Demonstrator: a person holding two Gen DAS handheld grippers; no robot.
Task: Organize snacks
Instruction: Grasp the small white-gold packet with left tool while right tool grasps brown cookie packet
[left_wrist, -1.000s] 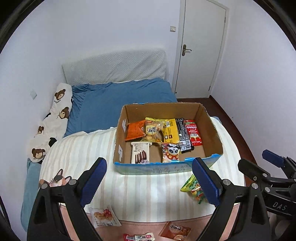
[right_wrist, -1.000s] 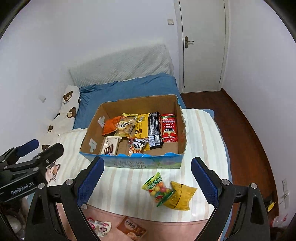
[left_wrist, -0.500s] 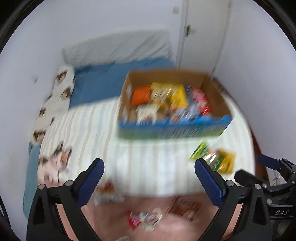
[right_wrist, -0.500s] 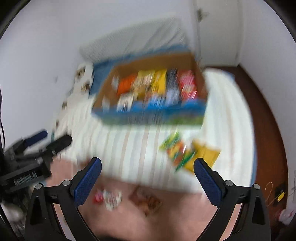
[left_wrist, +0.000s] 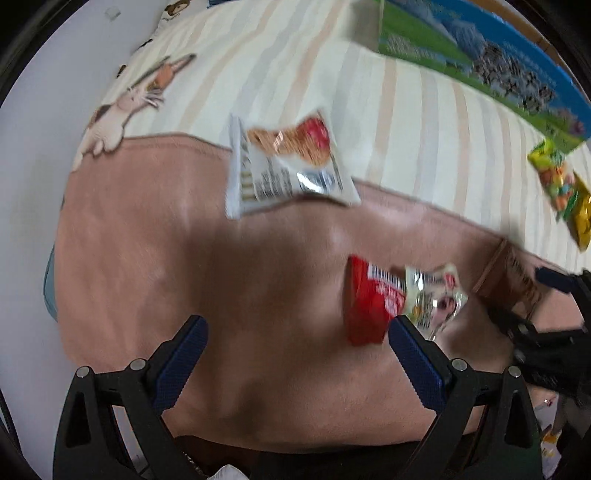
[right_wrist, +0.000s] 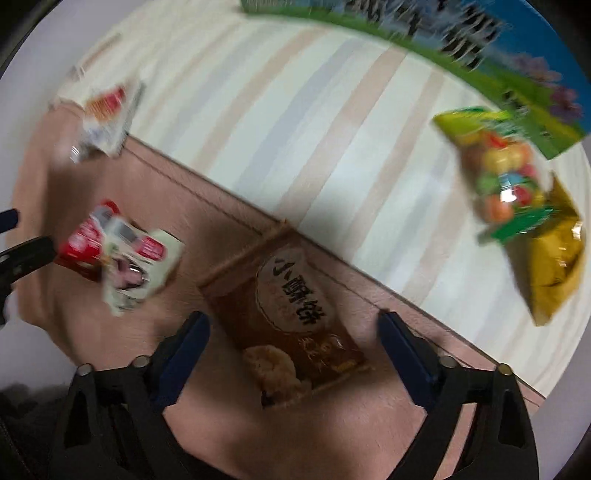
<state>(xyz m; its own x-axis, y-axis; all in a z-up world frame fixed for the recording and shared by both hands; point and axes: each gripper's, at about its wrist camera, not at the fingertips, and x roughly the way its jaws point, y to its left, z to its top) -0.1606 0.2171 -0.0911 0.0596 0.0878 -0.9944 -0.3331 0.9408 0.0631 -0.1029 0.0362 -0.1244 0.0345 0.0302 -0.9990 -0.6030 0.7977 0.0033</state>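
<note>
Brown flat biscuit packet lies on pink blanket between spread right fingers; left fingers spread, empty.

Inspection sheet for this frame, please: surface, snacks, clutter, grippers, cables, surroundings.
Surface: striped bedsheet over a pink blanket.
Job's things: brown packet between the right gripper's fingers, untouched; red-and-white packets; white packet; green candy bag overlapping a yellow bag; box behind.
Clutter: nothing seen.
Grippers: left gripper open, empty; right gripper open.
Cables: nothing seen.
Surroundings: white wall at left.
</note>
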